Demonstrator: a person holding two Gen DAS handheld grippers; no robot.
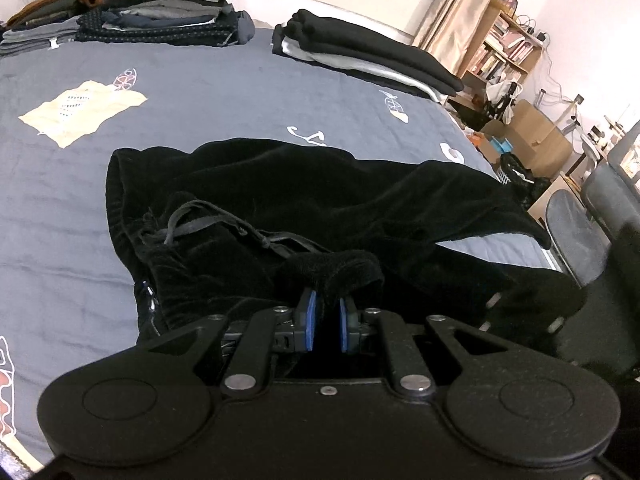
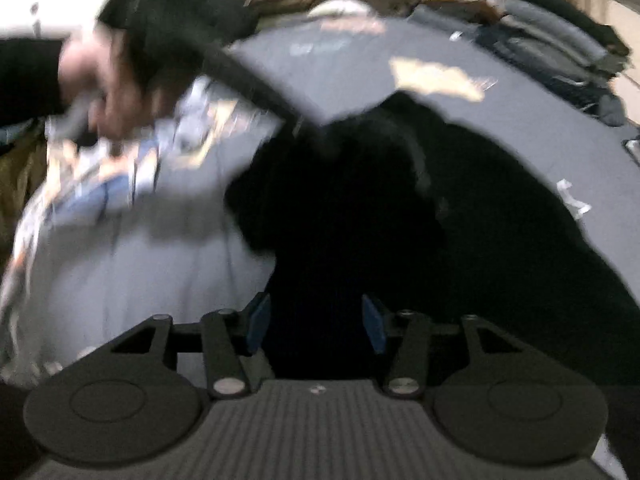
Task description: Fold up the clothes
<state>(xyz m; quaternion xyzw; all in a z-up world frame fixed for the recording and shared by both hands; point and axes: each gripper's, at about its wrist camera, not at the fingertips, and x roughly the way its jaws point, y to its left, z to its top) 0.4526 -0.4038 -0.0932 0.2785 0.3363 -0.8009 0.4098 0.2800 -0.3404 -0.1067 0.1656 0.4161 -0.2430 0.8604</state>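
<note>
Left gripper [image 1: 327, 314] pinched nearly closed; right gripper [image 2: 316, 322] jaws apart, angled downward.

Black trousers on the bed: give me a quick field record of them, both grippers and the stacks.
garment: black trousers, rumpled on the blue-grey bedspread, drawstring waist to the left, one leg running right to the bed's edge
left gripper: shut on a fold of the trousers
right gripper: jaws apart, dark fabric between them, pads not pressing; view blurred
folded stacks: tall grey pile at far left, black pile at far right
hand: in the right wrist view, gripping the other tool's handle
</note>
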